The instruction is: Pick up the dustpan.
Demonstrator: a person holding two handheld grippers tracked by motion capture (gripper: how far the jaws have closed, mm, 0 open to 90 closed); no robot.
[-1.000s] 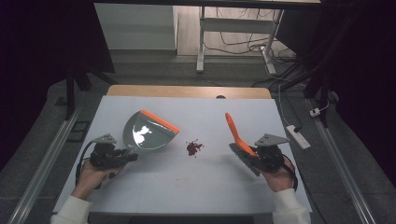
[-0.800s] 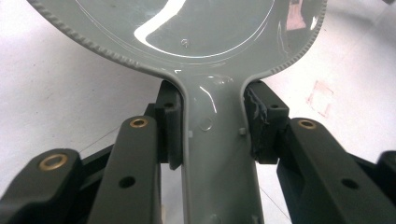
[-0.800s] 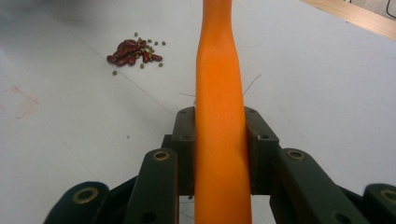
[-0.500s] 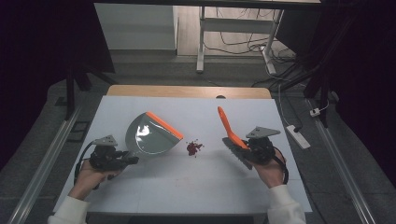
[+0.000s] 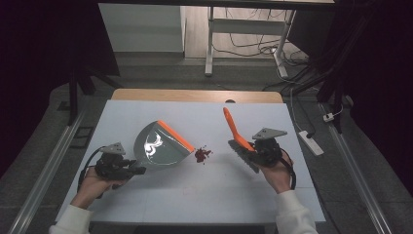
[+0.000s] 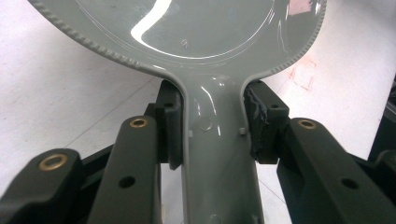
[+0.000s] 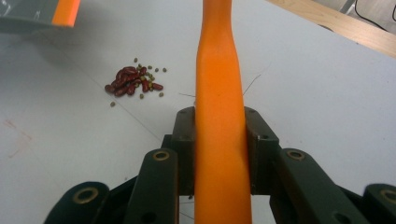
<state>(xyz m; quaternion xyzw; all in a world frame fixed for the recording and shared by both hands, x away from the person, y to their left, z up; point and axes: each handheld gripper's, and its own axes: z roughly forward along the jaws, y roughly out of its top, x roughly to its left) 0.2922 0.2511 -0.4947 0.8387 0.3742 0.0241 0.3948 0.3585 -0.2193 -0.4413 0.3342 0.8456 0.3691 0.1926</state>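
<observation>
Small pile of dark red beans point(image 5: 201, 154) sits mid-frame on my white table point(image 5: 214, 195), just right of the grey plastic dustpan with orange lip point(image 5: 160, 145). My left gripper point(image 5: 127, 169) fingers are clamped on its handle; right gripper point(image 5: 247, 157) fingers grip the orange-handled brush point(image 5: 234, 130).

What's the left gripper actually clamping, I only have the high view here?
Observer: In the left gripper view its jaws press both sides of the grey dustpan at the handle.
Operator: And the right one?
Observer: The right gripper is shut on the orange brush handle.
Operator: What's that dark pile?
Observer: Red beans, with smaller greenish ones scattered round them.
</observation>
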